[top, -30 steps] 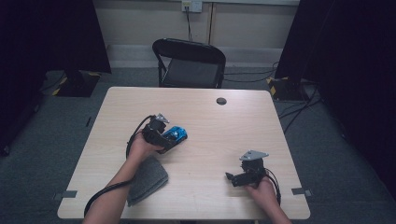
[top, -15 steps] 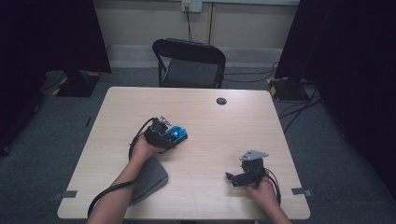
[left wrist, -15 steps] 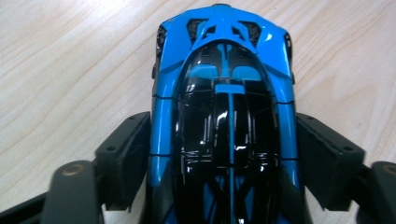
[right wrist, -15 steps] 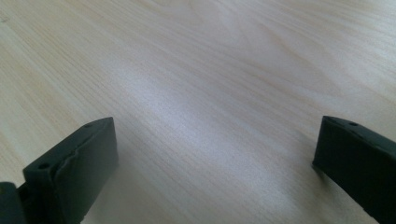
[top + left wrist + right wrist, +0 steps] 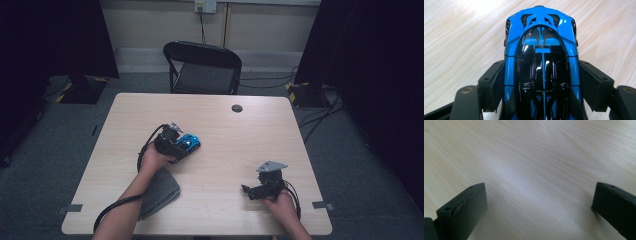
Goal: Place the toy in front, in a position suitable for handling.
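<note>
Closing my left gripper [image 5: 541, 85] around the blue toy car [image 5: 541, 50], jaws just narrowed against its sides; my right gripper [image 5: 539, 205] gapes empty beyond it.

The toy car [image 5: 541, 62] is bright blue with a glossy black roof and a thin blue stripe down its middle. The table [image 5: 280, 140] is pale wood with a fine light grain. A grey cloth [image 5: 160, 192] lies near the left edge. The far chair [image 5: 202, 67] is black. A small round black disc [image 5: 237, 108] sits far on the table. The grippers' jaws are black.
</note>
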